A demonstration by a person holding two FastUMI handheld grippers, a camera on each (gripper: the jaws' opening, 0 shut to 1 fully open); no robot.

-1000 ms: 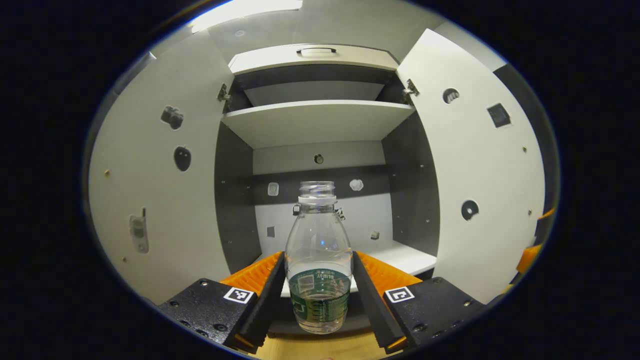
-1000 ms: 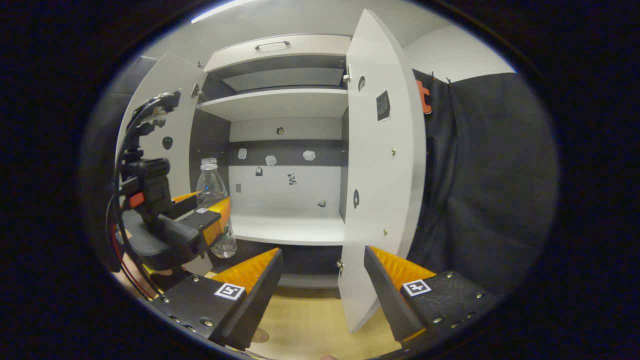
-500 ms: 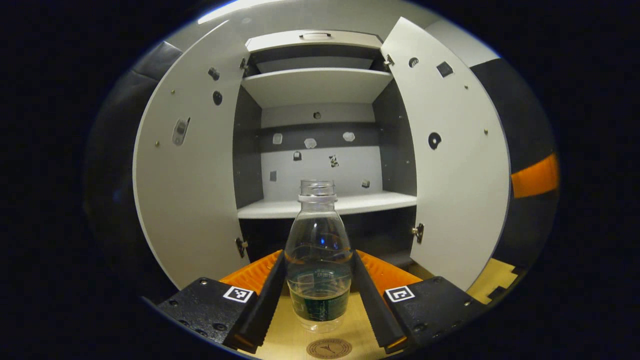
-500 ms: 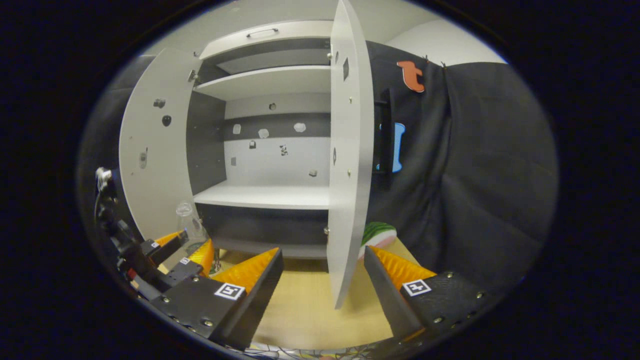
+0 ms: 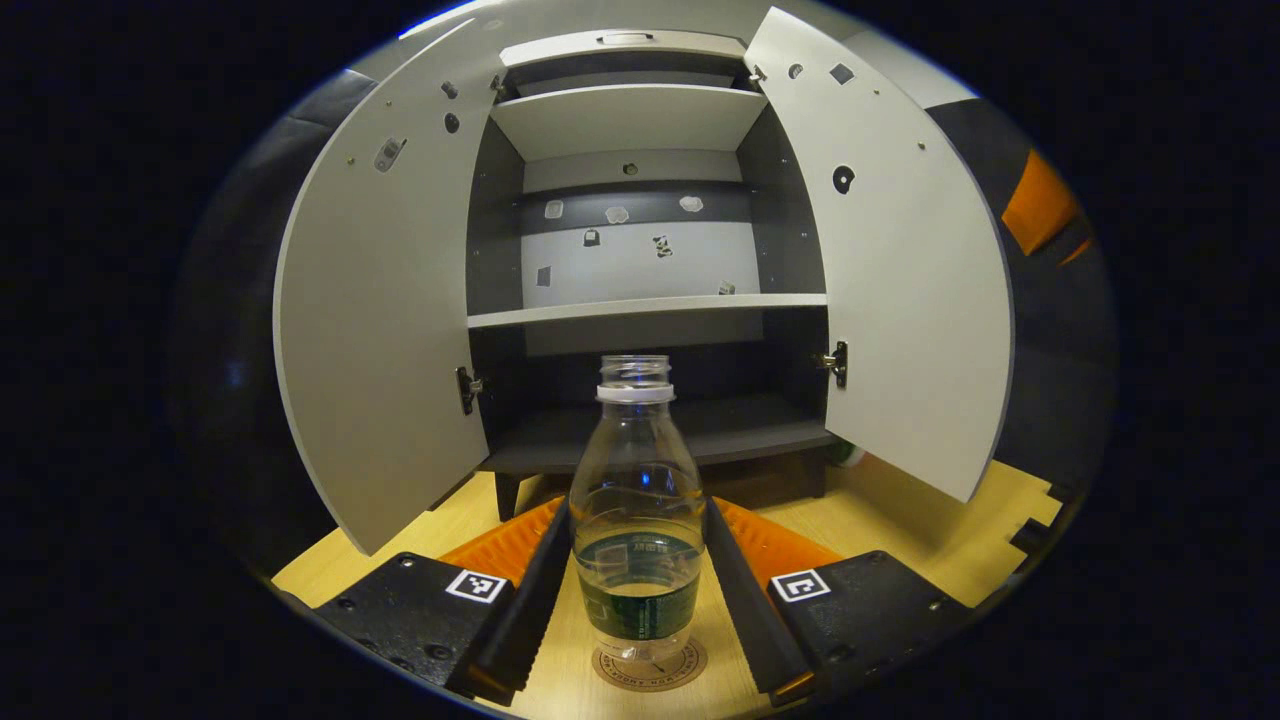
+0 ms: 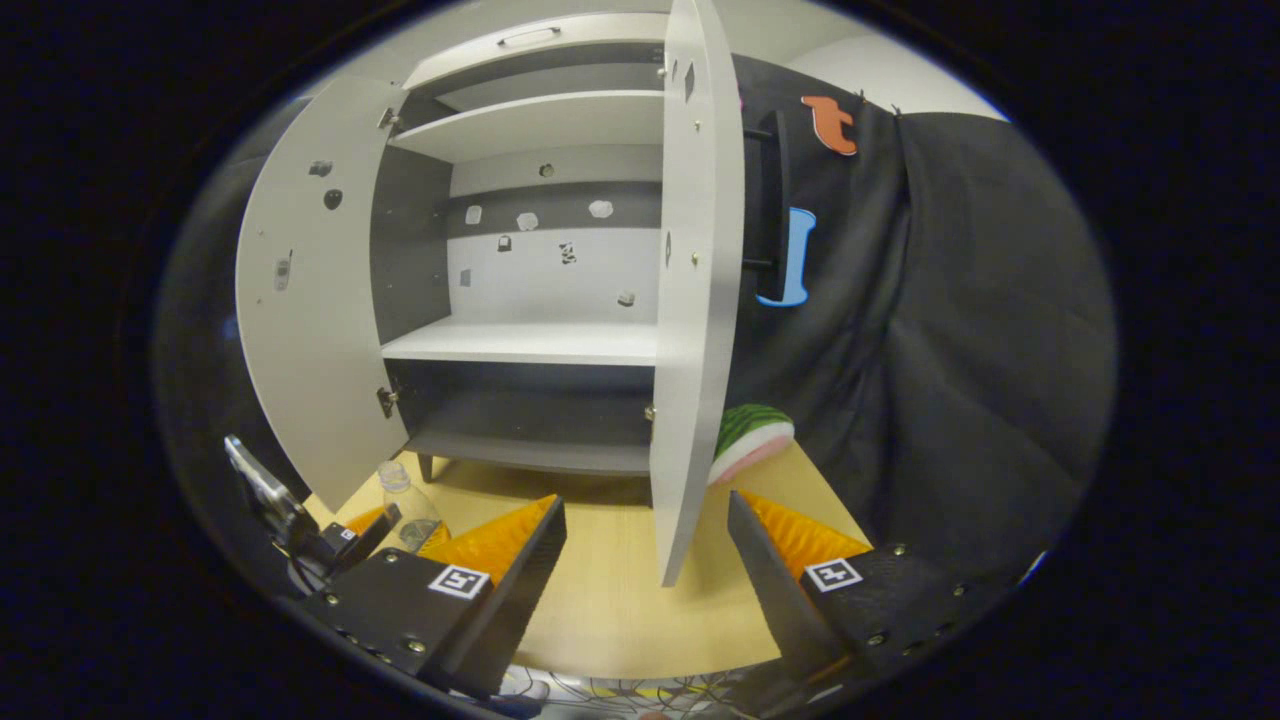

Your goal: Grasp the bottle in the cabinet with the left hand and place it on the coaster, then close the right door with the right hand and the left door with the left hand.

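Observation:
A clear capless bottle [image 5: 637, 520] with a green label stands upright between my left gripper's [image 5: 637, 590] orange fingers, which press on both its sides. Its base rests on or just above a round brown coaster [image 5: 650, 668] on the wooden table. Behind it the grey cabinet [image 5: 640, 300] has both doors swung open. In the right gripper view the right door [image 6: 695, 290] stands edge-on straight ahead, just beyond my right gripper [image 6: 645, 560], which is open and holds nothing. The bottle [image 6: 405, 500] and the left gripper [image 6: 345, 530] appear low on the left there, in front of the left door [image 6: 305, 330].
A watermelon-slice toy [image 6: 752, 440] lies on the wooden table [image 6: 610, 600] right of the cabinet's foot. The black cloth wall [image 6: 950, 330] hangs close behind it. The cabinet's shelves [image 5: 645, 308] hold nothing.
The left gripper has carried the bottle out of the cabinet and down to the coaster on the table. The right gripper has dropped lower and backed off, with the right door now edge-on ahead.

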